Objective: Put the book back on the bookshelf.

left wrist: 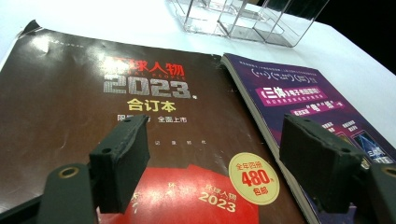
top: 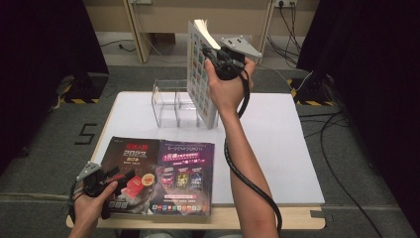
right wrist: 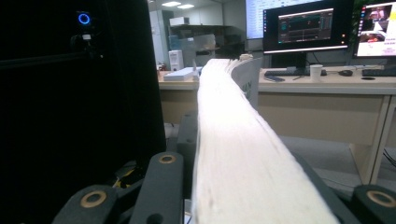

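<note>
Book in my right claw stands up tall, lifted over the back of the white worktop, its low corner close to the clear rack. The claw is squeezed on the book's page edge. My left claw has its jaws wide apart with nothing between them, over the dark 2023 book. That one lies flat at the front, touching the purple book beside it.
</note>
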Motion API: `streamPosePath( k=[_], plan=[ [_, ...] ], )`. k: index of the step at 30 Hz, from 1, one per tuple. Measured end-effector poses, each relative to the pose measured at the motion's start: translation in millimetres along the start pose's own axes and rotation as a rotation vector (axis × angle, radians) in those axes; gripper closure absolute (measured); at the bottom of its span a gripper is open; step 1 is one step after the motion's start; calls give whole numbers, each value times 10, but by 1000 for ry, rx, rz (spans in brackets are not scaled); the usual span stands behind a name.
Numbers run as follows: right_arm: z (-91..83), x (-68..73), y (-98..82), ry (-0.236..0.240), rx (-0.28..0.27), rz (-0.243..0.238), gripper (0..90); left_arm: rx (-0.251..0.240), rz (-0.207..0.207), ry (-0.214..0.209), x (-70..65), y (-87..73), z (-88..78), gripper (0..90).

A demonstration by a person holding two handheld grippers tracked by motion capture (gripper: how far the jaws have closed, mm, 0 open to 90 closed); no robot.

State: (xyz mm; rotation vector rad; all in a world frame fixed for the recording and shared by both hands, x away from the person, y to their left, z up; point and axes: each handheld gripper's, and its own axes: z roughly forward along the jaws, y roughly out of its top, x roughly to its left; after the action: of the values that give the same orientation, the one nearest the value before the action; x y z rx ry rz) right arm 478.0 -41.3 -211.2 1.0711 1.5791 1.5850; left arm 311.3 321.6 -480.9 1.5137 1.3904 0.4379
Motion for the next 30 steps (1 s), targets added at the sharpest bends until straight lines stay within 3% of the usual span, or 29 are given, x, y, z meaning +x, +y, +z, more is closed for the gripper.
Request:
streamPosePath(
  k=[10,30],
  plan=[
    [-34,-17,-47,31,26,15,742,0,6,-5,-33,-1,8,233],
    [-74,-277,-143,-9,26,30,742,6,5,-6,-36,-14,27,233]
  ],
)
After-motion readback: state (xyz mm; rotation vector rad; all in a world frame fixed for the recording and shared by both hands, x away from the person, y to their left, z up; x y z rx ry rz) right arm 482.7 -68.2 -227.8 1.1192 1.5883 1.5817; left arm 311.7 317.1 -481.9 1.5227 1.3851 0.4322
